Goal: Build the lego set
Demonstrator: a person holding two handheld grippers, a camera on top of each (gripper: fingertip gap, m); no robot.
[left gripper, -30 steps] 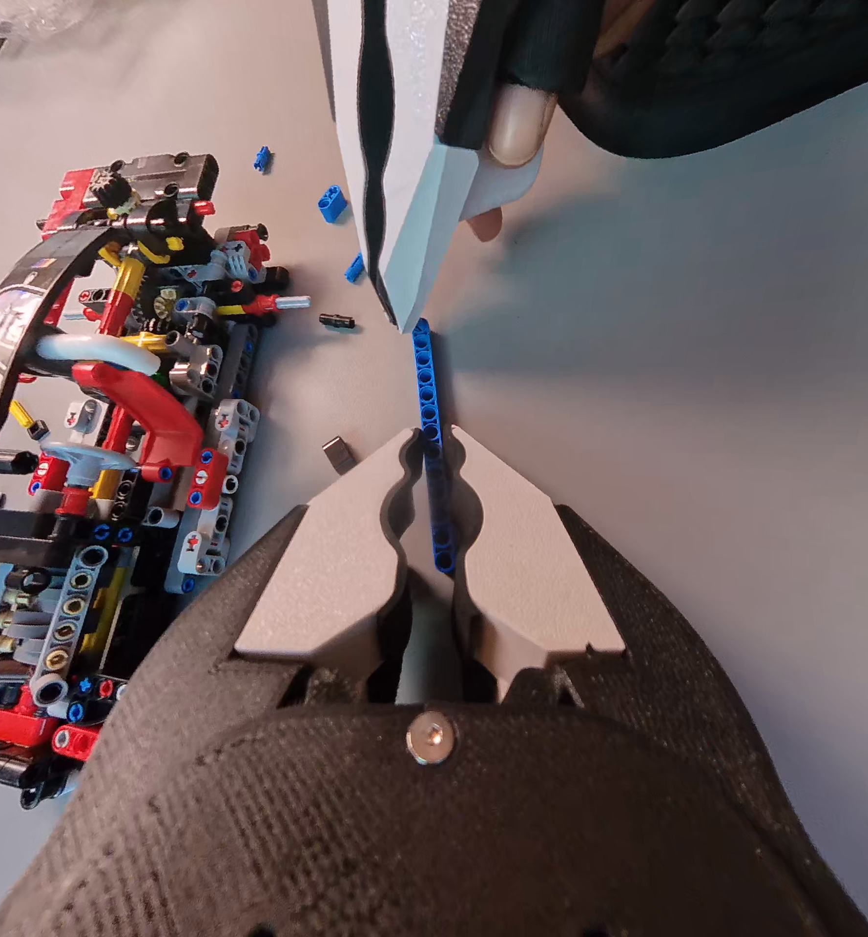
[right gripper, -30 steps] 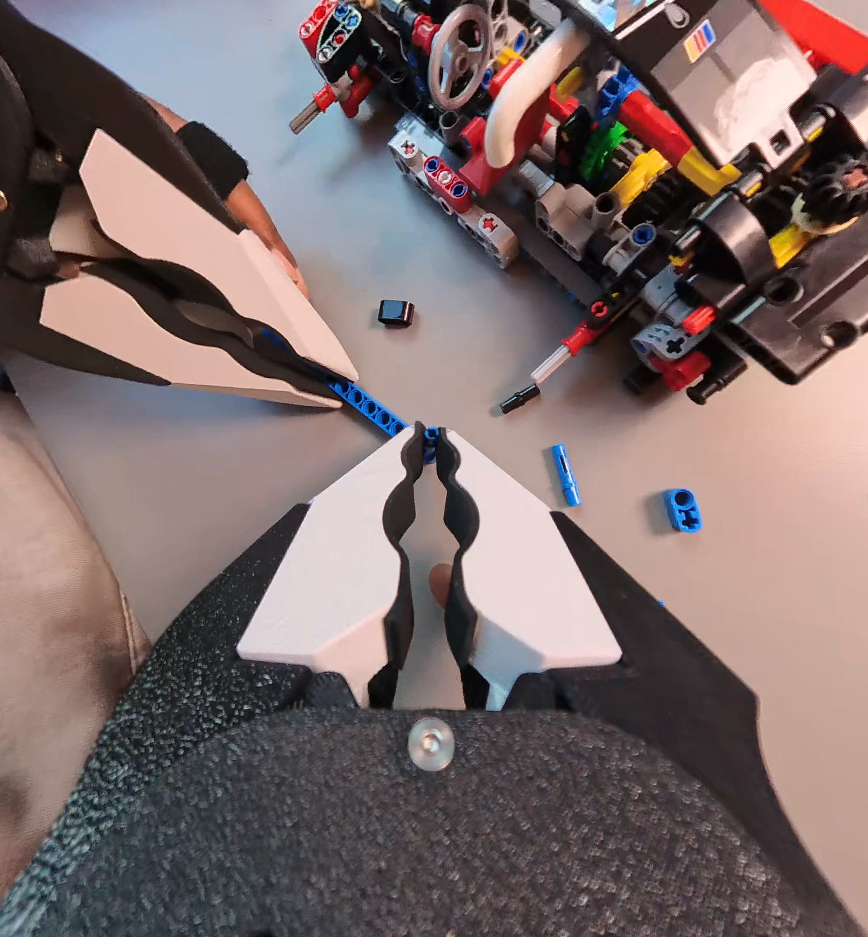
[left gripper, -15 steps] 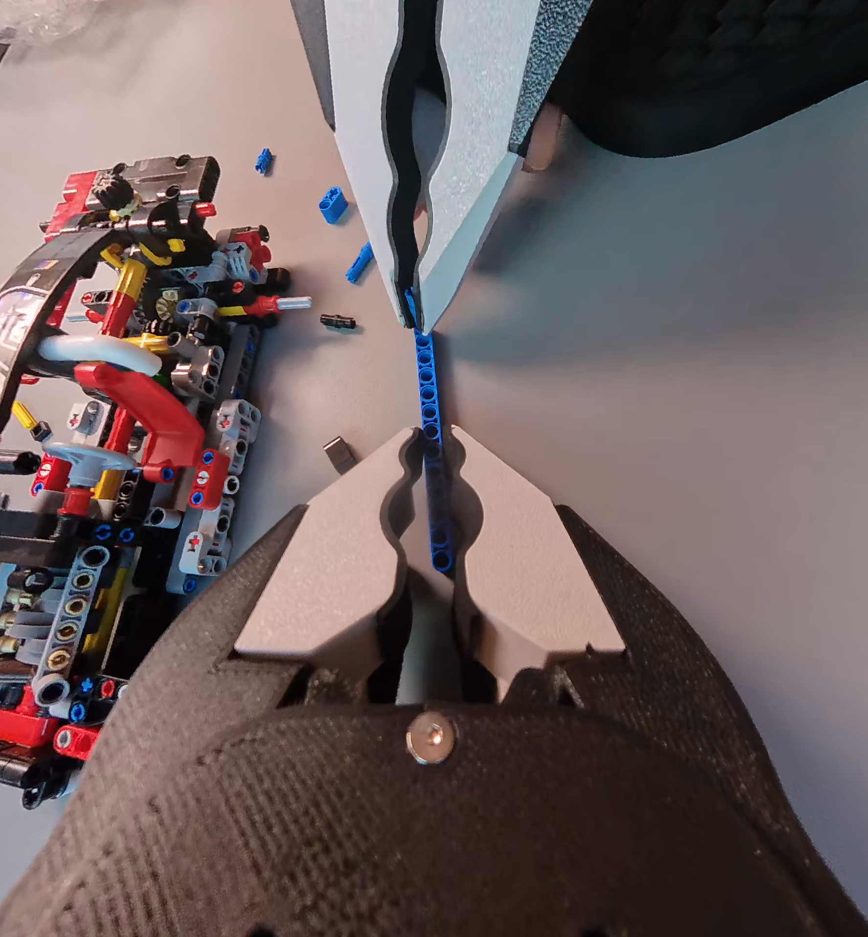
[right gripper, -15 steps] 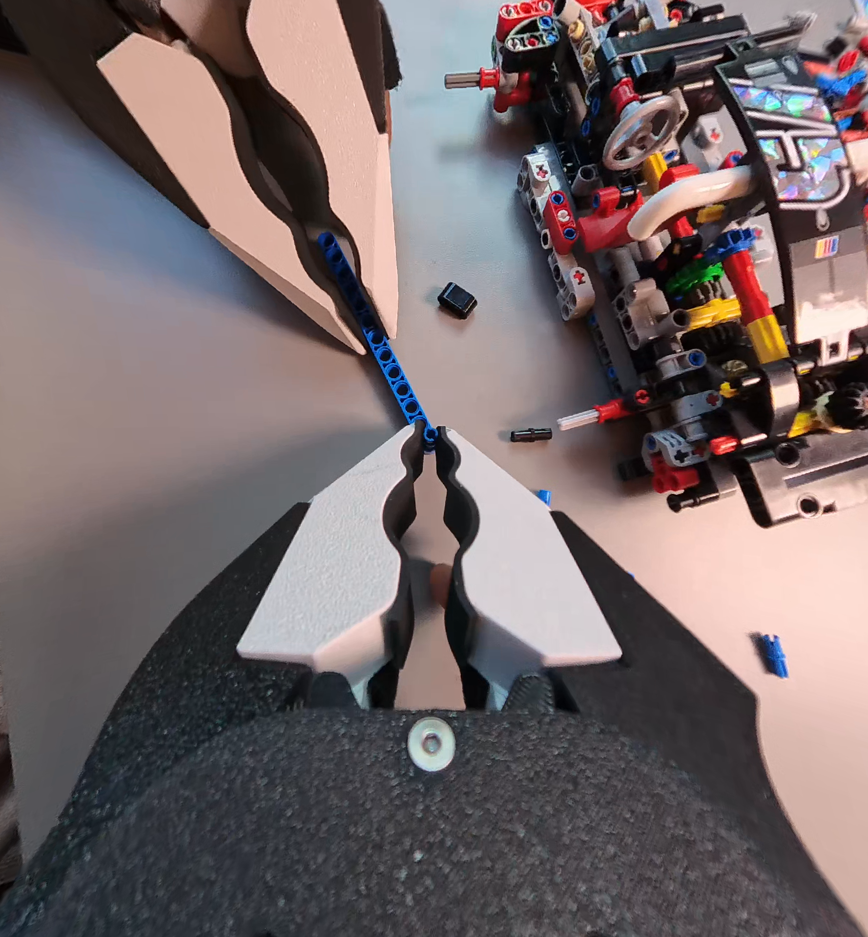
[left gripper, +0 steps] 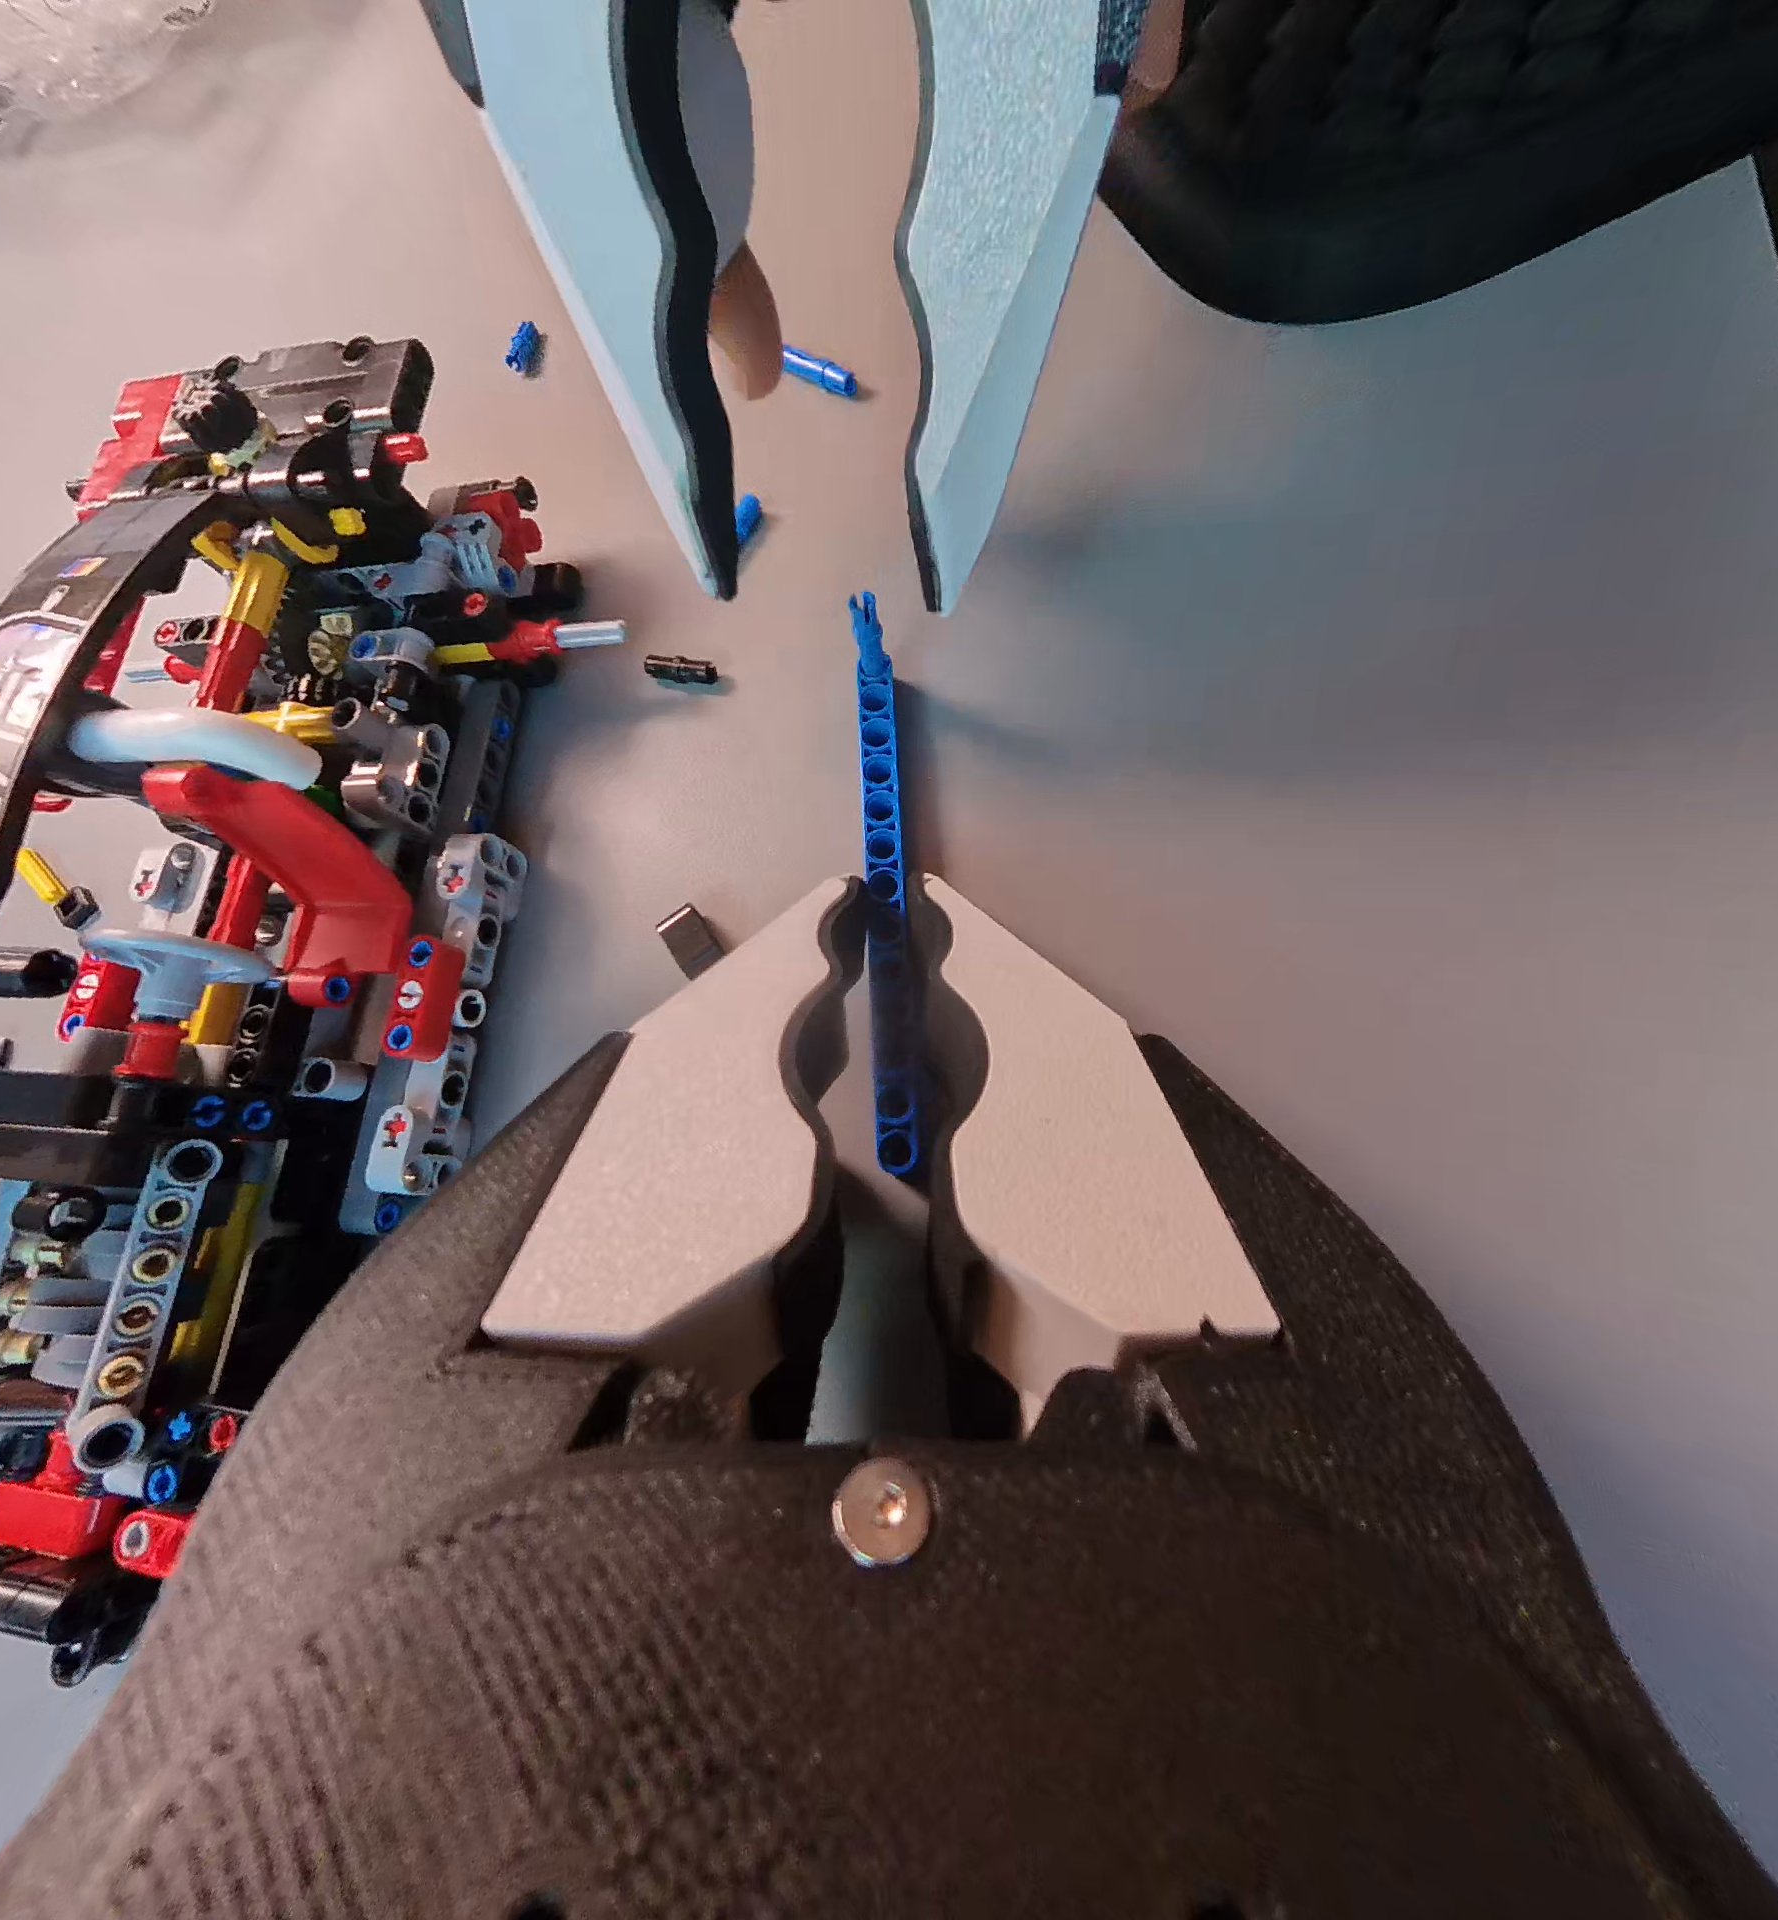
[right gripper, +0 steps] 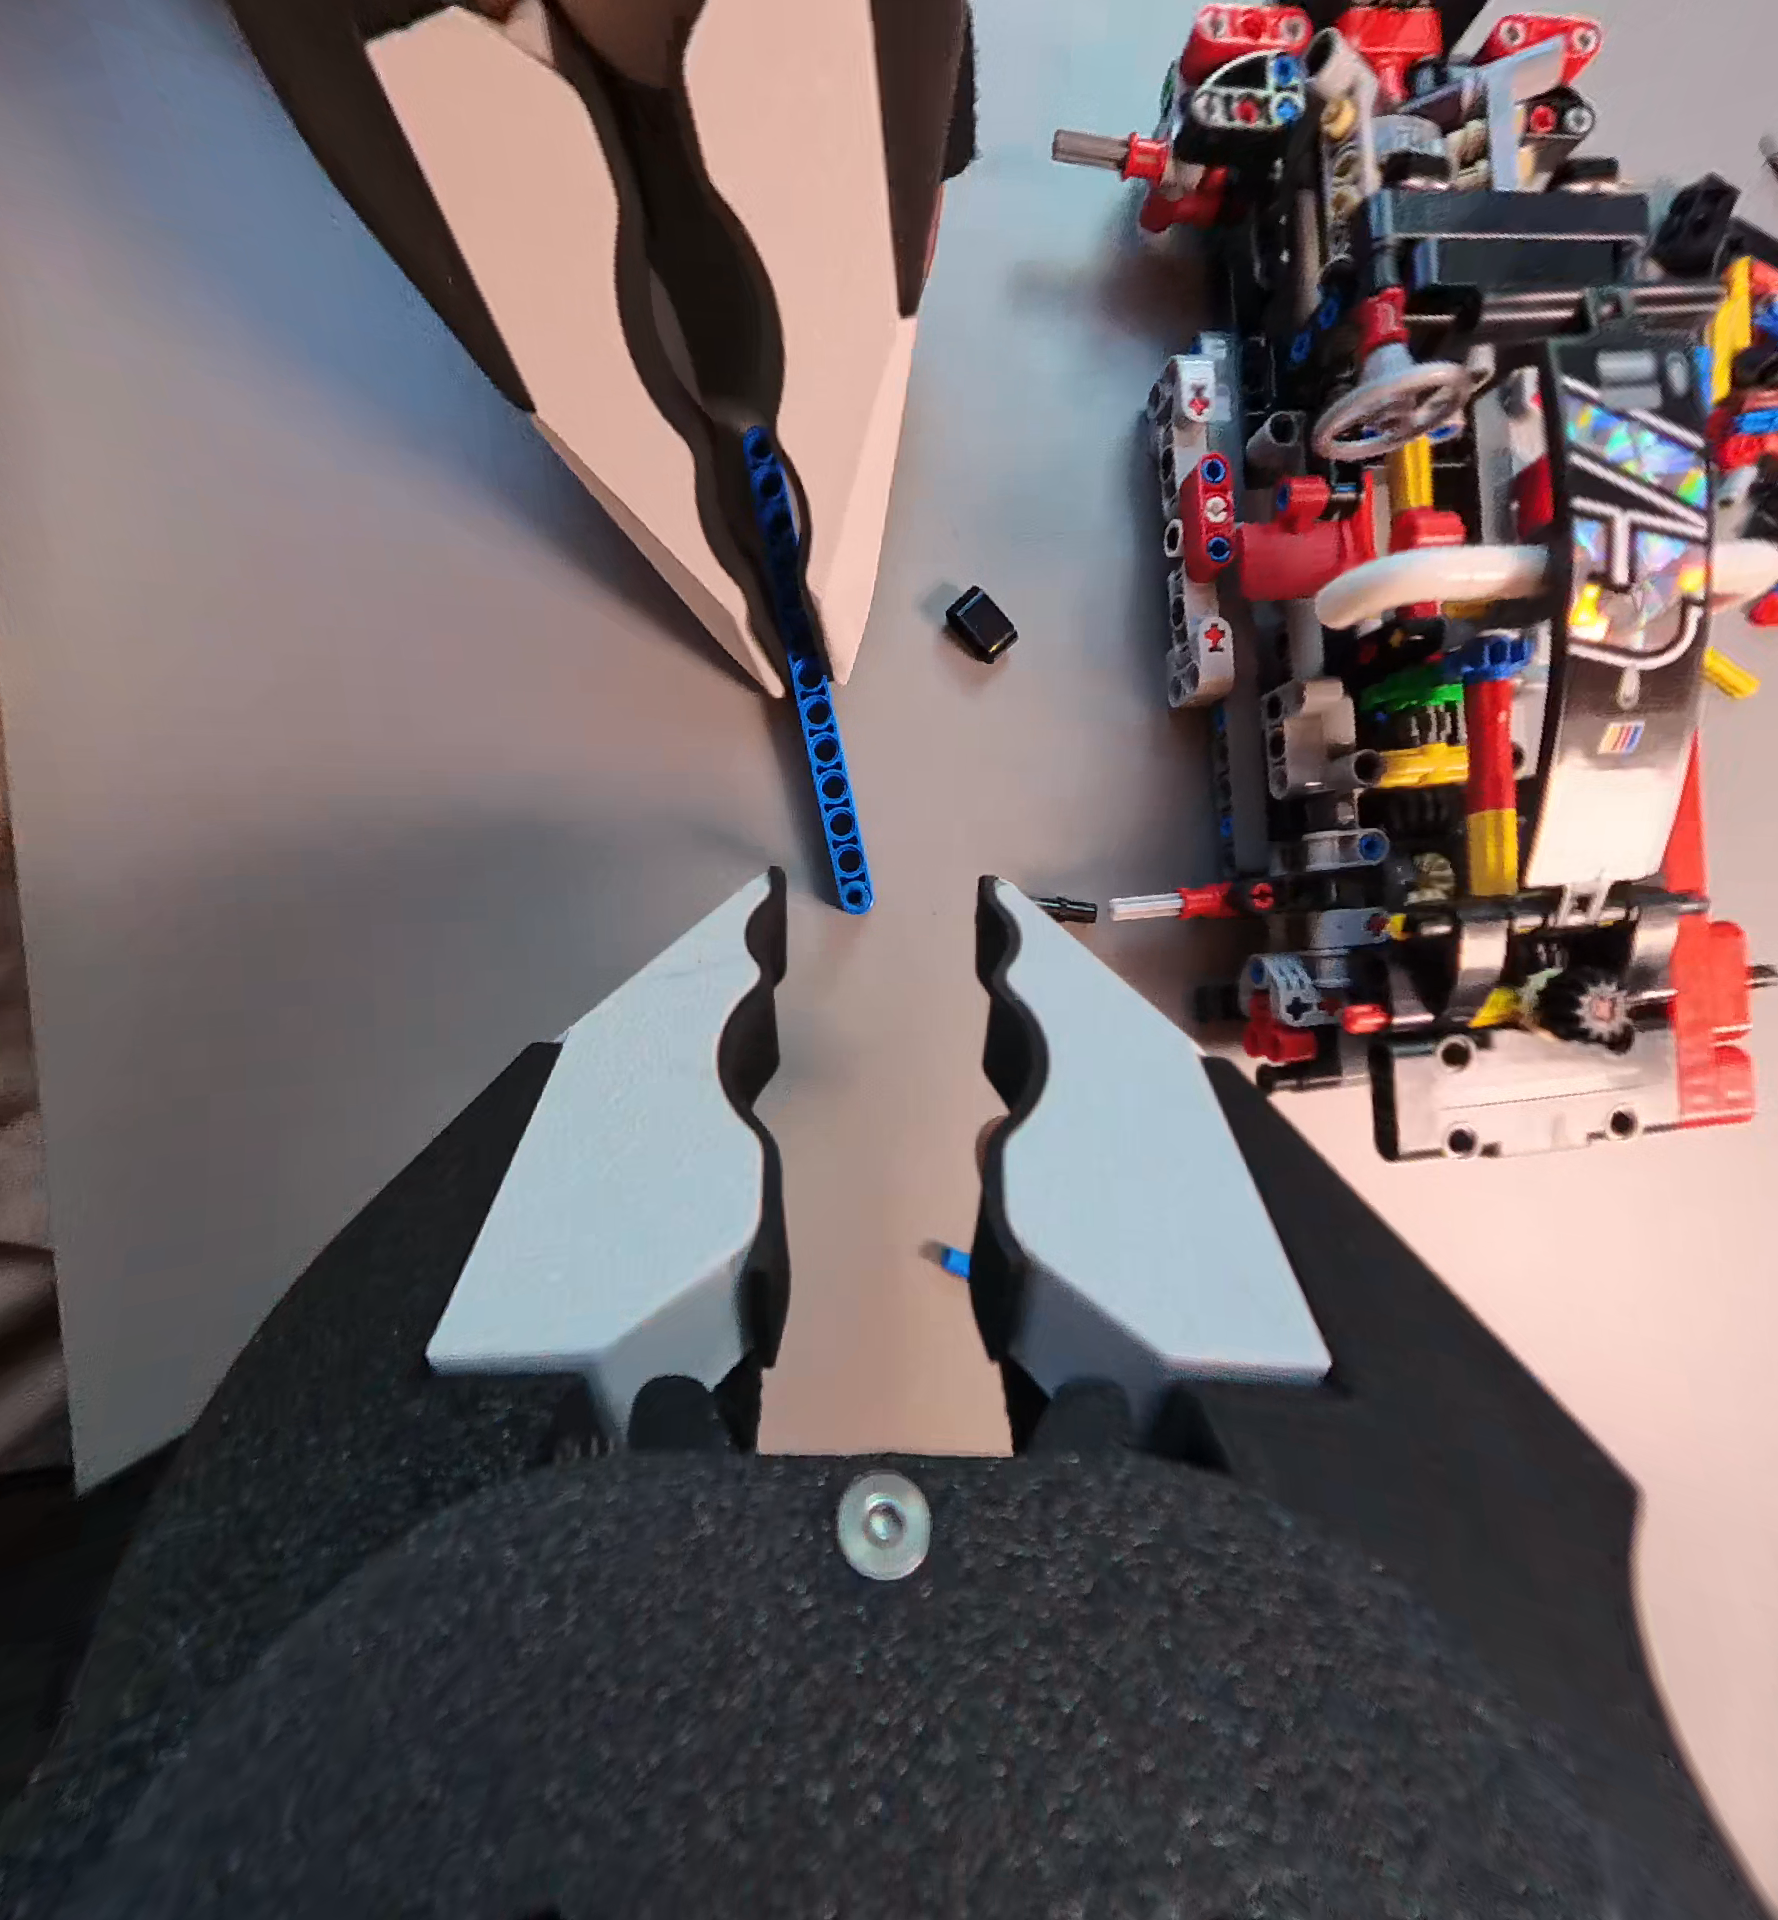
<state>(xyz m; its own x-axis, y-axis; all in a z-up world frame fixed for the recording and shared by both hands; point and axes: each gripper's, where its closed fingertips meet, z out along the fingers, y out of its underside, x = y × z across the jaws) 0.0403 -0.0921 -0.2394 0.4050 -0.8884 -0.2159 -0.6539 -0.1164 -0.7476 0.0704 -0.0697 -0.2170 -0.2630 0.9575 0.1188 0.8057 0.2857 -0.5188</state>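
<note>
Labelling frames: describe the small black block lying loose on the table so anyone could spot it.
Start at the big multicoloured lego car model. Between its grey side beams and the long blue holed beam held by the left gripper lies a small glossy black block. Unlike the thin black pin nearby, it is squat and boxy.

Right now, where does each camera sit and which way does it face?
Left wrist view: on the left gripper, looking forward along its fingers, which are shut on the blue beam; the open right gripper faces it.
Right wrist view: on the right gripper, looking between its open fingers at the left gripper.
Shared: the beam, the lego car and the grey table.
</note>
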